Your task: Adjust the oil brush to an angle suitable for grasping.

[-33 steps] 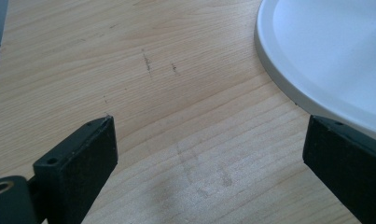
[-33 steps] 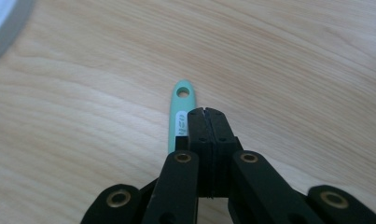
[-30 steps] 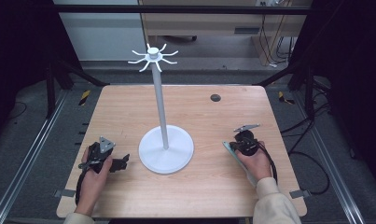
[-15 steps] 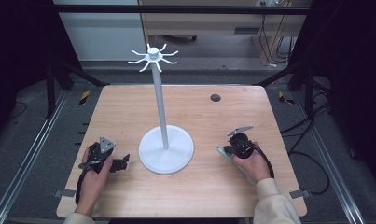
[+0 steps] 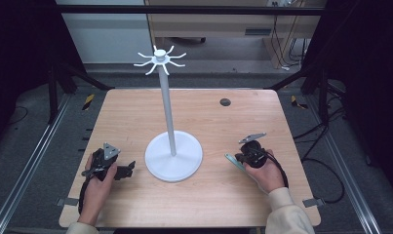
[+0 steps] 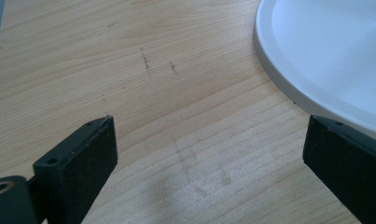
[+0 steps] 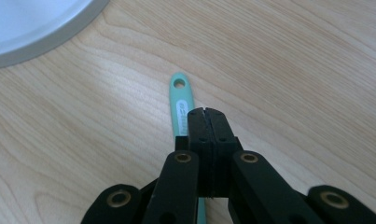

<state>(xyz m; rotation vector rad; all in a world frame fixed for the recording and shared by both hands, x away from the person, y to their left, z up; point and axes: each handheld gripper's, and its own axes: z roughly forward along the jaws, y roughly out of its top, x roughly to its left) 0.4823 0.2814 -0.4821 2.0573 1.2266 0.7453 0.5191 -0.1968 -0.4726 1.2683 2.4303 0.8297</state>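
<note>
Standing on the wooden table, the white stand is unmoved since a second ago. Left of its base, the left gripper rests as before, jaws spread wide over bare wood. Right of the base, the right gripper has shifted slightly toward the stand, jaws pressed together directly above the green handle, which lies flat on the table.
</note>
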